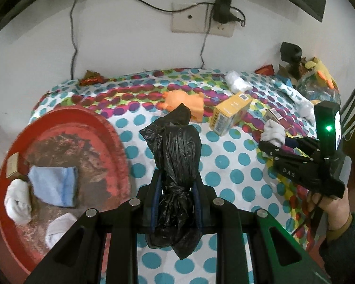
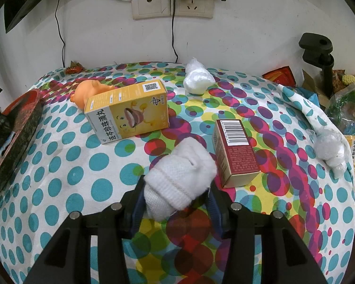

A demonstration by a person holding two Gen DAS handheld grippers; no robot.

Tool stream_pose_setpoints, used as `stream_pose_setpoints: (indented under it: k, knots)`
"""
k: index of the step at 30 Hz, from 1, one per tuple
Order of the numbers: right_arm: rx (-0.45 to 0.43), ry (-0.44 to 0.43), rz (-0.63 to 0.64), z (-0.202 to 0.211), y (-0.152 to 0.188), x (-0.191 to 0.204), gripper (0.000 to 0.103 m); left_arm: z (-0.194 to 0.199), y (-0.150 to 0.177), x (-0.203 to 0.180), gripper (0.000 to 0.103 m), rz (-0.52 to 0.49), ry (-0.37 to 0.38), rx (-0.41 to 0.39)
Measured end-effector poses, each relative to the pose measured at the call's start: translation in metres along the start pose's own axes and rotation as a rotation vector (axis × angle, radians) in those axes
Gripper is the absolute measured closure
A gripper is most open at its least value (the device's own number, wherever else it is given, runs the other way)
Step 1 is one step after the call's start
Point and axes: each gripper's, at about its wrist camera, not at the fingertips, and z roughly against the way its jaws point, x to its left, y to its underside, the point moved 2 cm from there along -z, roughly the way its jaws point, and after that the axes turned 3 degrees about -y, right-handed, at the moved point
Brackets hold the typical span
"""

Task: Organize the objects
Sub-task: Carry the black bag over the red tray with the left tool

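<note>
My left gripper [image 1: 177, 187] is shut on a knotted black plastic bag [image 1: 178, 156] and holds it above the polka-dot cloth, just right of the red tray [image 1: 101, 127]. The tray holds a blue cloth [image 1: 53, 185], white socks [image 1: 17, 202] and a small box [image 1: 11, 169]. My right gripper [image 2: 177, 201] is shut on a rolled white sock [image 2: 181, 175]; it also shows in the left wrist view [image 1: 272, 139] at the right. A yellow box [image 2: 127, 116], a dark red box [image 2: 235, 152] and an orange toy [image 2: 88, 91] lie on the cloth.
A white plastic bundle [image 2: 197, 80] lies near the wall, another [image 2: 330, 150] at the right edge. A black clamp stand [image 2: 319, 56] and a pile of packets [image 2: 348, 99] crowd the far right. Sockets and cables [image 2: 172, 2] are on the wall.
</note>
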Motion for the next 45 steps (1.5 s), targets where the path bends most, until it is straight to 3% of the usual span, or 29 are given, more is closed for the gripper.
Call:
stream_pose_setpoints:
  k: [8,24,34,45]
  knots:
    - [0.000,0.002,0.001,0.000,0.000,0.000,0.055,0.021,0.002,0.043,0.081,0.075,-0.054,-0.012]
    - [0.002,0.005,0.005,-0.001,-0.001,-0.002,0.055,0.043,0.034,0.175,0.081,0.273,-0.242,-0.005]
    - [0.003,0.008,0.008,-0.001,-0.002,-0.001,0.055,0.047,0.043,0.229,0.081,0.361,-0.313,-0.004]
    - [0.002,0.008,0.007,-0.001,-0.002,-0.001,0.055,0.038,0.052,0.270,0.081,0.434,-0.340,0.012]
